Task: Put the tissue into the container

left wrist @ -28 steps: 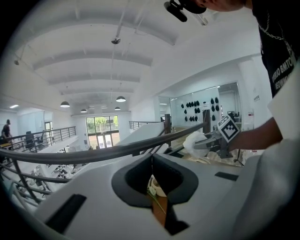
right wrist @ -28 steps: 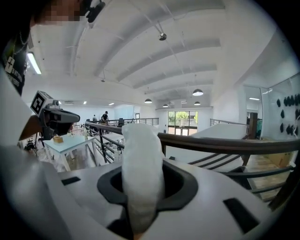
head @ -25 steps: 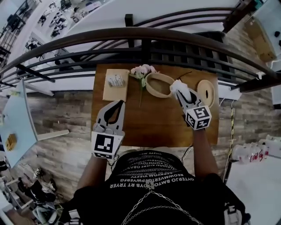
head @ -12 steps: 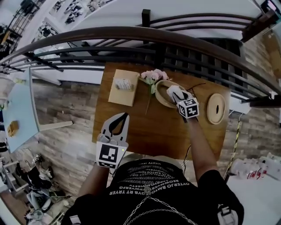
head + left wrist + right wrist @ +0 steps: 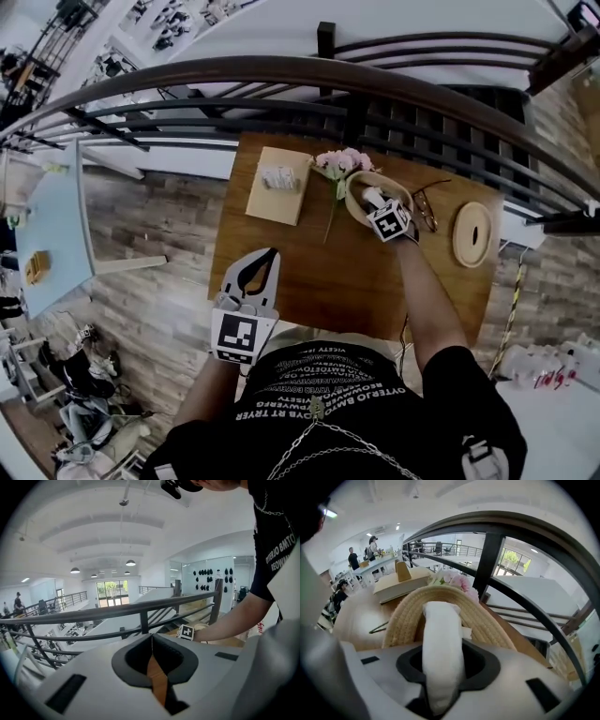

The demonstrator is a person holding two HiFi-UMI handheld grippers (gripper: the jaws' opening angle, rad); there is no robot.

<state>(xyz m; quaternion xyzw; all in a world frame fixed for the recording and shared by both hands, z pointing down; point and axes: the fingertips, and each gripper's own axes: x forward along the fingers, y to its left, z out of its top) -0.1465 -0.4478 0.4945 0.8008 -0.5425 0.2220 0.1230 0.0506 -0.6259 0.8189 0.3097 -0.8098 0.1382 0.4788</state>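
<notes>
In the right gripper view a white rolled tissue [image 5: 440, 653] sticks out from my right gripper [image 5: 443, 639], which is shut on it. The tissue tip hangs just over the round woven container [image 5: 485, 616]. The head view shows the right gripper [image 5: 380, 208] above the container [image 5: 356, 199] at the back of the wooden table, with the tissue [image 5: 372, 196] inside its rim. My left gripper [image 5: 266, 255] is held low over the table's front left edge. Its jaws are shut and hold nothing, and in its own view the left gripper [image 5: 151, 639] points at the railing.
A flat woven lid [image 5: 472, 234] lies at the table's right end, and a pair of glasses [image 5: 427, 208] lies between it and the container. Pink flowers [image 5: 339, 164] and a tan box [image 5: 277, 186] lie left of the container. A dark railing [image 5: 281, 80] runs behind the table.
My right gripper has carried the tissue from the container's right side to over its opening. The left gripper has stayed at the table's front left.
</notes>
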